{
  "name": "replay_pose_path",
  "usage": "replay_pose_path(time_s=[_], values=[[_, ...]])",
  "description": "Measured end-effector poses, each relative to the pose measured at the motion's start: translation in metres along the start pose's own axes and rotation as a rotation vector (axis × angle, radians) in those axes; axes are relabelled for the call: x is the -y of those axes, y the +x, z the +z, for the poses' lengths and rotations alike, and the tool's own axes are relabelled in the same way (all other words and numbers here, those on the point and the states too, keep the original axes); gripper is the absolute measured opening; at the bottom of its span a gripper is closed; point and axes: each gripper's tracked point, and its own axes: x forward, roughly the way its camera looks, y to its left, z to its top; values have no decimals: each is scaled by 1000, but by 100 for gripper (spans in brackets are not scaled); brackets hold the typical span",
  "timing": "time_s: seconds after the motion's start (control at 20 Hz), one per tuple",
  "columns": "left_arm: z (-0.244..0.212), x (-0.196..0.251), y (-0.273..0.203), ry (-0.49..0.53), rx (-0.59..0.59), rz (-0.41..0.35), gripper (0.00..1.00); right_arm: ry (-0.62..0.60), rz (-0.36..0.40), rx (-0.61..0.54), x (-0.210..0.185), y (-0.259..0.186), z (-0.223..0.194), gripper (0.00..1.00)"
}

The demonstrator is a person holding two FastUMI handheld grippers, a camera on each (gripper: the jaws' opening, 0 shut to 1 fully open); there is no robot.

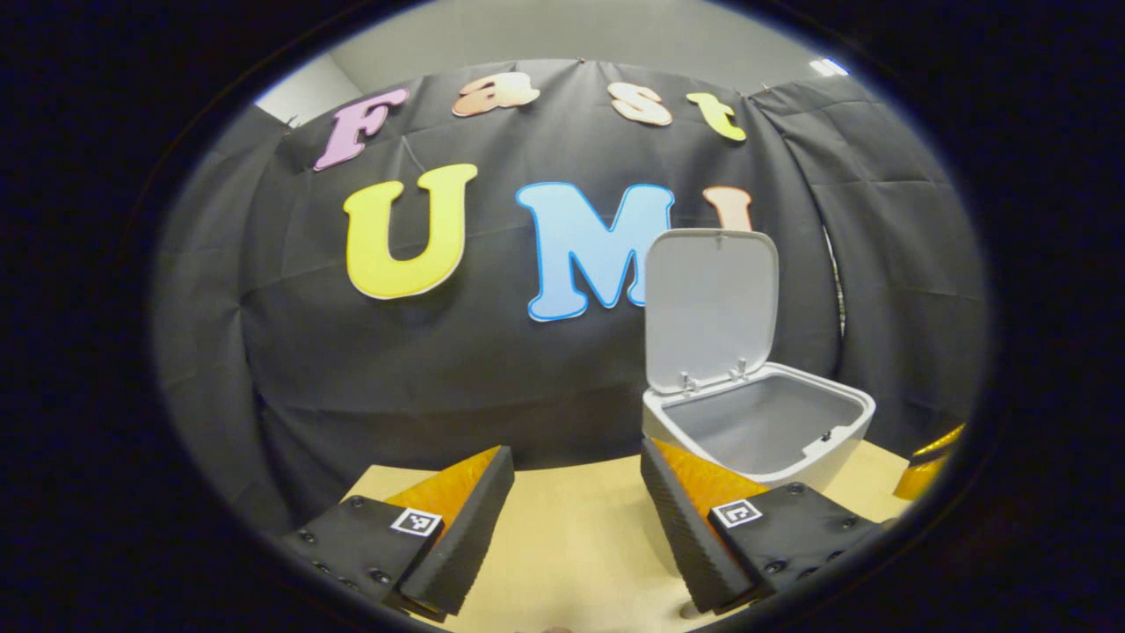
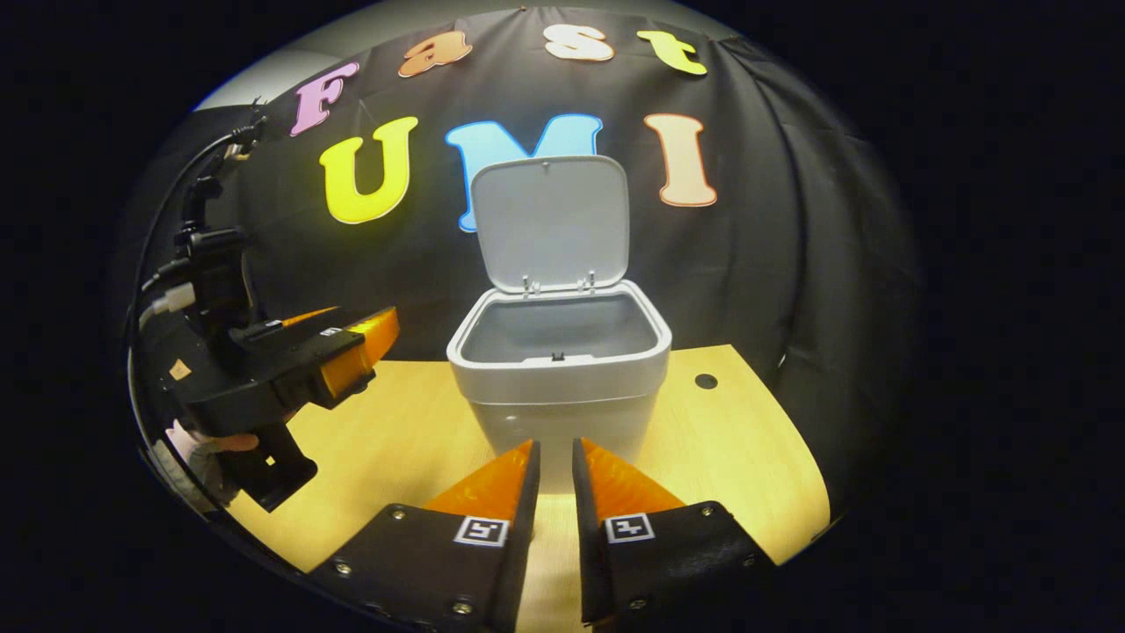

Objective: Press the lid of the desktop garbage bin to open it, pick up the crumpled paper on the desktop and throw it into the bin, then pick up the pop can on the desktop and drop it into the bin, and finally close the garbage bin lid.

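A: Bin status from the right gripper view?

B: Dead ahead of the right gripper, just past its tips, standing on the wooden desktop. Lid is up, tilted back on its hinges, near vertical. Interior looks grey; can't make out anything inside from this angle.

A: Right gripper state?

B: Fingers nearly pressed together, a thin slit between them, nothing in the slit. Tips point at the bin's front wall.

A: Left one?

B: Left gripper is spread wide, holding nothing, bare desktop between the fingers. Bin sits ahead and to its right, just behind the right finger; lid stands open there too.

A: Do they see each other?

B: Right gripper view has the left gripper off to its left, level with the bin and beside it, apart from it, cables running up from its body. A hand holds it from below.

A: Paper, can?

B: Can't tell where they are.
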Motion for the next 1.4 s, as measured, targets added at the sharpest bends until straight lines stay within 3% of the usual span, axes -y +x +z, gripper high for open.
replay_pose_path(time_s=[0.2,0.3,0.35,1.15,1.2,1.4], values=[[-7,-38,-13,-10,-24,64,100,-29,67,-49,-26,18,-16,49],[-12,-55,-20,-13,-35,93,100,-43,86,-76,-36,28,-24,94],[-15,-62,-23,-14,-39,106,100,-49,94,-90,-41,35,-29,97],[-39,-154,-59,-48,-95,278,100,-116,94,-366,-58,93,-132,99],[-40,-158,-62,-49,-99,284,96,-121,91,-380,-58,95,-137,99],[-46,-166,-66,-54,-112,298,100,-139,72,-413,-54,100,-150,99]])
